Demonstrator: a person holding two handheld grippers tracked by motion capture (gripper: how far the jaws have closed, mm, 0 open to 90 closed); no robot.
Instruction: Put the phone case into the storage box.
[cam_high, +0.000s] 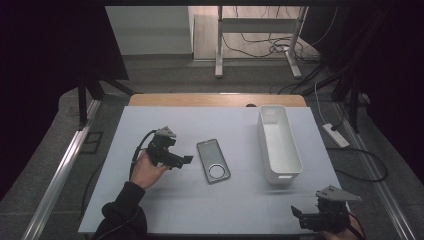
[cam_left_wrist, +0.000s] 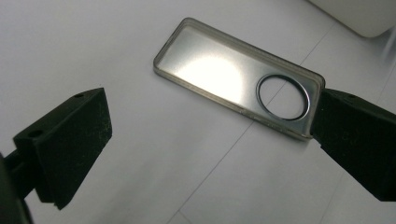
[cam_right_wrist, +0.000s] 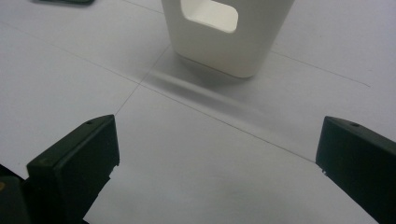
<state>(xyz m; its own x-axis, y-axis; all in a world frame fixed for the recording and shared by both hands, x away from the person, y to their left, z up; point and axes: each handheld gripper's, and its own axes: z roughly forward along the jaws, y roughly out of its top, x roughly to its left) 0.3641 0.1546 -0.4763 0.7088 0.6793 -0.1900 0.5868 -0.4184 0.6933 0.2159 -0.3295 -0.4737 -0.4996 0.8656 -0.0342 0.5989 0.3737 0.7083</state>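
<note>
A white table (cam_high: 165, 210) filled the centre of the high view. A white bin (cam_high: 279, 144) stood right of centre. A clear phone case (cam_high: 213, 161) lay flat at centre. Just left of it, the left gripper (cam_high: 186, 160) hovered, jaws spread, grasping nothing. At lower right, the right gripper (cam_high: 296, 212) also gaped, unloaded.
</note>
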